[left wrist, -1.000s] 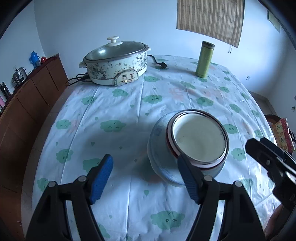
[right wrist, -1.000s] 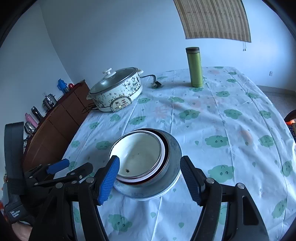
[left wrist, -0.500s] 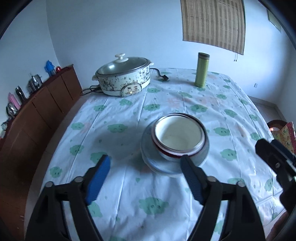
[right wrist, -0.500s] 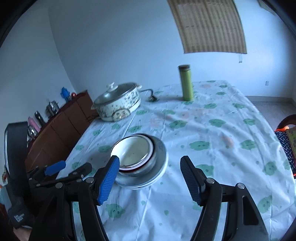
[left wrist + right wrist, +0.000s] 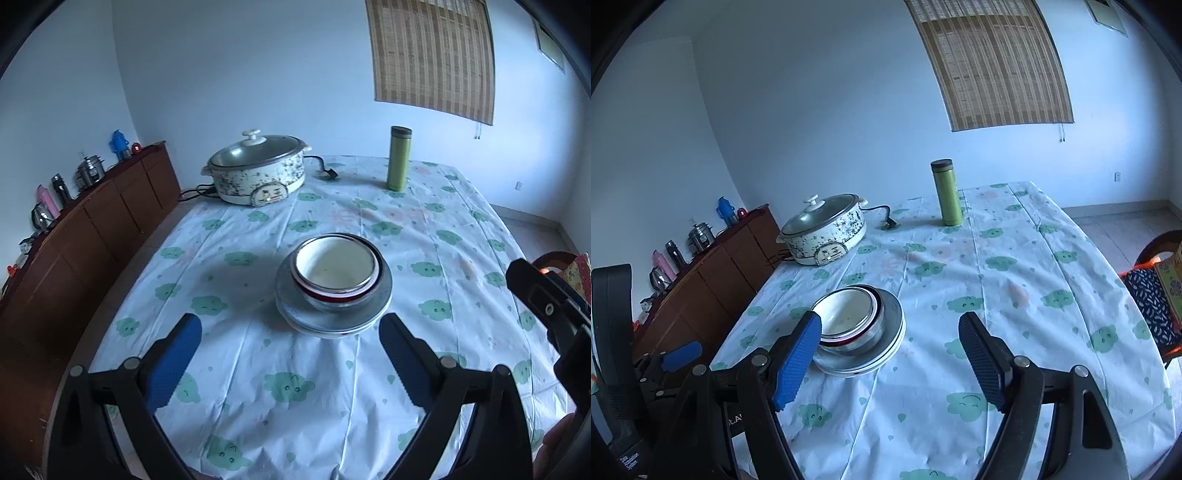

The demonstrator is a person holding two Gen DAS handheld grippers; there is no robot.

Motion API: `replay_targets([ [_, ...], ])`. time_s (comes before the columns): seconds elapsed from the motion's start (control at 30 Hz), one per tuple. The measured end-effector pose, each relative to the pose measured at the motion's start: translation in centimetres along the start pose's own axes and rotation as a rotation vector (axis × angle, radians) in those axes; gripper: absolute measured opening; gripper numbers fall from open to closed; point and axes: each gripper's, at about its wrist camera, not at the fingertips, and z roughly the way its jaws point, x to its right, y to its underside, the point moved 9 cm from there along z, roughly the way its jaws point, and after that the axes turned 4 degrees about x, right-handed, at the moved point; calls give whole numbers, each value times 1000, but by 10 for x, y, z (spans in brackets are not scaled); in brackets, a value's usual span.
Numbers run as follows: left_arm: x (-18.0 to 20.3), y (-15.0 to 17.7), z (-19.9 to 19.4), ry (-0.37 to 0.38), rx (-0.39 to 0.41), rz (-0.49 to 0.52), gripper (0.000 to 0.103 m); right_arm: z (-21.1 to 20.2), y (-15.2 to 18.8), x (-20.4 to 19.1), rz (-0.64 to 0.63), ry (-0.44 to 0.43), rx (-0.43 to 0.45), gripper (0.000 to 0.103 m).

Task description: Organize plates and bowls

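A stack stands on the table's middle: a white bowl (image 5: 334, 264) nested in a red-banded bowl (image 5: 338, 295), on stacked pale plates (image 5: 295, 314). The stack also shows in the right wrist view, with the bowl (image 5: 849, 314) on the plates (image 5: 892, 332). My left gripper (image 5: 290, 350) is open and empty, held back from the stack's near side. My right gripper (image 5: 890, 350) is open and empty, above the cloth just right of the stack. The left gripper's blue pad (image 5: 681, 350) shows at the lower left of the right wrist view.
An electric pot (image 5: 256, 170) with a glass lid and cord stands at the table's far left. A green thermos (image 5: 398, 158) stands far right. A brown sideboard (image 5: 92, 221) with bottles runs along the left wall. A chair (image 5: 1156, 280) is at the right.
Both grippers have pulled back and up from the stack, which now looks smaller and farther. The stack has stayed in place on the cloth.
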Motion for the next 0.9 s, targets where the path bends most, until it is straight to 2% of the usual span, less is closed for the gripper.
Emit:
replay_targets([
  [0.37,-12,-13,-7,-38,30,-10,100,-1,-17,-17,-30,-28,46,79],
  [0.67,-18,-22,-2,-38,44,-13,100,4,-26,-23,-37,-26,82,79],
  [0.9,-18,-23,4,-31,37,-10,100,9,-26,-24,-33,-10,77,79],
])
